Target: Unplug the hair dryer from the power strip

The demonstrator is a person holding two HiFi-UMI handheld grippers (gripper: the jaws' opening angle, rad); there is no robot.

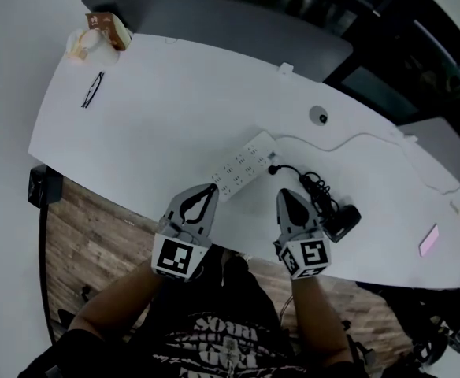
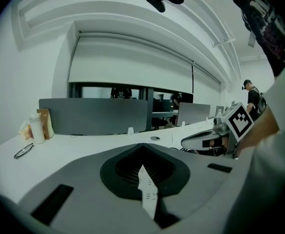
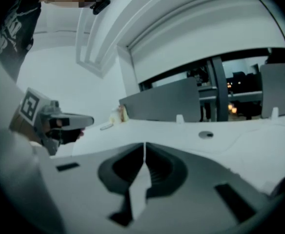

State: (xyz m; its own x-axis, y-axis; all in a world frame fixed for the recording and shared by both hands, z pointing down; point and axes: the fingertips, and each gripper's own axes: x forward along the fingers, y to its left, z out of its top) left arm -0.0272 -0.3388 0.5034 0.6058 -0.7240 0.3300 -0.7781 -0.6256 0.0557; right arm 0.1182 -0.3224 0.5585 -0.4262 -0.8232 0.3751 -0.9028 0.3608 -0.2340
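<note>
both claws closed and empty. left gripper (image 1: 211,187) hovers at the near edge of the power strip (image 1: 242,166), right gripper (image 1: 283,193) just right of it. black plug (image 1: 274,169) sits against the strip's right side, and the hair dryer (image 1: 342,220) lies further right on the white desk (image 1: 159,101).

The left forearm (image 1: 110,299) and right forearm (image 1: 319,315) reach forward side by side, each ending in a gripper pointing away from the body and tipped a little downward. The left gripper (image 1: 211,188) has its 2 jaws closed tip to tip, gripping nothing. The right gripper (image 1: 284,194), near it but apart, also has its 2 jaws pressed together and empty, and both marker cubes face upward
</note>
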